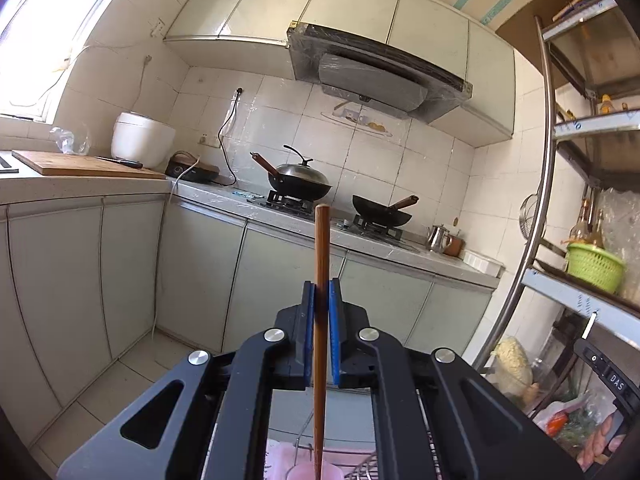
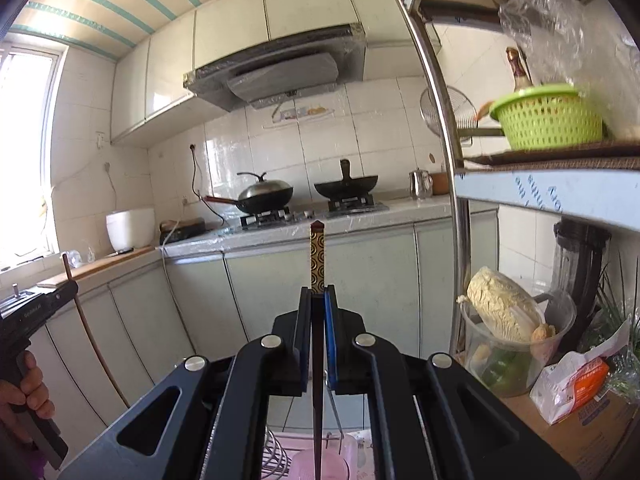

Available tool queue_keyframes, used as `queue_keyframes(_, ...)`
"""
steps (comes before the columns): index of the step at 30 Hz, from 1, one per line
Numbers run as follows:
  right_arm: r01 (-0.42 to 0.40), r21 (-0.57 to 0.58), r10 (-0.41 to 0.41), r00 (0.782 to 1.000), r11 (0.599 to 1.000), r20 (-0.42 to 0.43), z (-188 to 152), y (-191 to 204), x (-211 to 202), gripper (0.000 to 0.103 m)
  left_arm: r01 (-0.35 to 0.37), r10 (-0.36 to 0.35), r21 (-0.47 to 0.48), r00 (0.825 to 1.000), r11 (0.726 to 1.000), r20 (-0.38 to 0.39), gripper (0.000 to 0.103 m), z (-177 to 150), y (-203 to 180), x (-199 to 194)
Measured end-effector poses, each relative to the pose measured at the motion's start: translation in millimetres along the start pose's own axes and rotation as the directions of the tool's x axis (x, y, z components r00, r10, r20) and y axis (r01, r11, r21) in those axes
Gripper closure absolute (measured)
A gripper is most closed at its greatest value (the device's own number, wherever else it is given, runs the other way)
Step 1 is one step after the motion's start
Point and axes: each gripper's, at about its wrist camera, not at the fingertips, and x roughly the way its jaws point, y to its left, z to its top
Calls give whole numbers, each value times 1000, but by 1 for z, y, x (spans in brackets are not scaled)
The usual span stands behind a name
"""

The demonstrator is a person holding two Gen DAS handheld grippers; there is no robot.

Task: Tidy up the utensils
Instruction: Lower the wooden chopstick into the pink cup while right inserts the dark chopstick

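Kitchen; grippers (image 1: 322, 286) (image 2: 318, 292) clamp chopsticks (image 1: 321, 280) (image 2: 318, 258)

2 woks (image 1: 300, 186) on the stove (kettle (image 1: 437, 237) right).

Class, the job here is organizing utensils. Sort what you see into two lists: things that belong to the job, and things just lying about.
Belonging to the job:
- brown wooden chopstick, clamped in the left gripper
- dark chopstick with gold-patterned end, clamped in the right gripper
- pink cup below

Just lying about:
- lidded wok
- open wok
- rice cooker
- green basket
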Motion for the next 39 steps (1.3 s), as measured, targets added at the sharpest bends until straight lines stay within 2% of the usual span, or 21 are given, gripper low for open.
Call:
queue_keyframes(3,7,3,-6,999,1000,-43,-17,-4,14,97,-12,12,31,1000,999,-14,97,-19,1,10)
queue_keyframes(10,7,33,-2,988,999,-152,-49,-12,35,97,7,-1,46,992,999,-130,97,-57,9,22)
queue_keyframes(19,6,27,1,970,1000,-245,-75,-12,44,97,35,-23,45,968,998,-251,97,-94,14,30)
queue_keyframes(22,8,16,-4,971,1000,-240,-77,-10,43,97,36,-22,48,959,998,-281,97,-103,16,33)
queue_keyframes(29,-11,29,18,960,1000,-281,-81,-10,45,95,32,-15,53,954,998,-298,96,-105,16,33)
queue_keyframes(31,-14,45,26,958,999,-285,-81,-13,45,93,27,-8,58,951,998,-309,93,-104,16,34)
queue_keyframes(34,-16,55,32,956,998,-290,-80,-15,42,84,20,-5,42,947,999,-322,83,-101,18,33)
queue_keyframes(35,-17,58,33,957,998,-288,-80,-15,41,78,16,-3,37,946,999,-324,81,-100,19,33)
queue_keyframes(39,-15,65,33,958,998,-284,-80,-17,32,76,5,-1,10,948,1000,-319,80,-94,23,27)
